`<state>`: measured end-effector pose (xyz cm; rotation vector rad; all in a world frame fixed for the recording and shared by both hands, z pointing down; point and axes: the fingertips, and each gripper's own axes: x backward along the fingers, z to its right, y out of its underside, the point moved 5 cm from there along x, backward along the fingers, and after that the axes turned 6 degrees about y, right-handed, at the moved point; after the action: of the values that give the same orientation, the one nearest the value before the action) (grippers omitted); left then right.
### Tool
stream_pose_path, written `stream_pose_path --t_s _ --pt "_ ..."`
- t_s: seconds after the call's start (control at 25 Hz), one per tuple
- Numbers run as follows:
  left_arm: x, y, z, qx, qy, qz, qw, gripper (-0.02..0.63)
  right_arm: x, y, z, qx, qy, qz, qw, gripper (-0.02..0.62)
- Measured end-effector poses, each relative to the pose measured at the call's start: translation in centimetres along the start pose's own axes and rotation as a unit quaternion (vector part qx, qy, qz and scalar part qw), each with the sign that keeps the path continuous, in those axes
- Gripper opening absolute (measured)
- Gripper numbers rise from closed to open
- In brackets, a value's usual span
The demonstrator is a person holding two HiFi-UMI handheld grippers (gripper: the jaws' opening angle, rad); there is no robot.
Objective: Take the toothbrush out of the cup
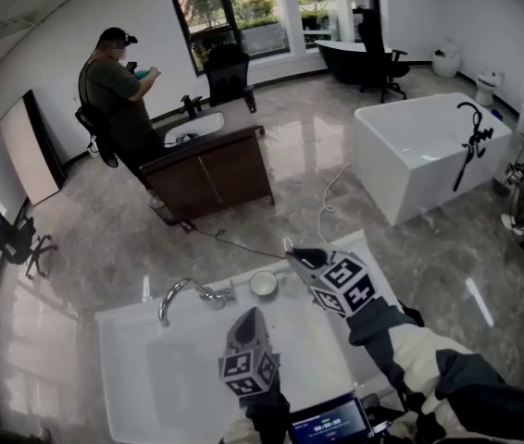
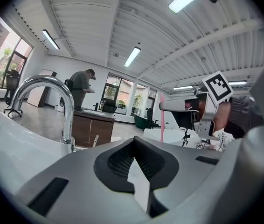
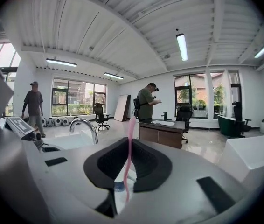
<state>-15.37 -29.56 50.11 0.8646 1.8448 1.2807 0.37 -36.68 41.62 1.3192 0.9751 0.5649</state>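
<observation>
Our right claw (image 3: 128, 146) is clamped on the pink toothbrush (image 3: 128, 164), its pads drawn in to a narrow slit with the handle pinched between them. The brush stands close to upright: its long axis runs up and down through the grip, one end rising past the fingertips and the other dropping out of sight below them.

From the head view, the right claw (image 1: 297, 255) hangs above the back edge of the white desk (image 1: 123, 340). The cup (image 1: 263, 283) stands just beside and below it, towards the faucet (image 1: 183, 296). So the cup lies down and slightly to our left of the grip, and in our judgement the way out is straight up along the brush's own line. We cannot tell whether its lower end has cleared the rim; the left gripper view shows the toothbrush (image 2: 162, 125) hanging under the right claw (image 2: 162, 105), its foot hidden.

Our left claw (image 1: 251, 314) sits nearer to us over the basin, pads together on nothing, well clear of the cup. The right hand is plainly the nearer one.
</observation>
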Motion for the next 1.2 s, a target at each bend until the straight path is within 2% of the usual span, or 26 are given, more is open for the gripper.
stream_pose_path --t_s 0.2,0.36,0.6,0.84,1.2 --pt "-1.2 0.5 1.2 -0.003 0.023 0.000 0.9997 0.005 2.7 4.3 2.6 -0.024 0.043 -0.035 0.998 0.014" --pt "-1.6 0.5 2.5 0.000 0.045 0.006 0.9990 0.005 4.3 8.8 3.6 -0.048 0.059 -0.085 0.993 0.014" --pt "-1.5 1.6 3.8 -0.008 0.061 -0.010 0.9981 0.005 5.2 16.0 3.3 -0.092 0.060 -0.162 0.981 0.014" --pt "-1.3 1.8 4.4 -0.016 0.065 -0.017 0.9976 0.005 3.5 21.0 3.9 -0.098 0.085 -0.235 0.963 0.017" --pt "-0.6 2.6 3.7 -0.028 0.055 -0.033 0.9975 0.005 0.8 24.6 4.4 -0.094 0.098 -0.294 0.946 0.028"
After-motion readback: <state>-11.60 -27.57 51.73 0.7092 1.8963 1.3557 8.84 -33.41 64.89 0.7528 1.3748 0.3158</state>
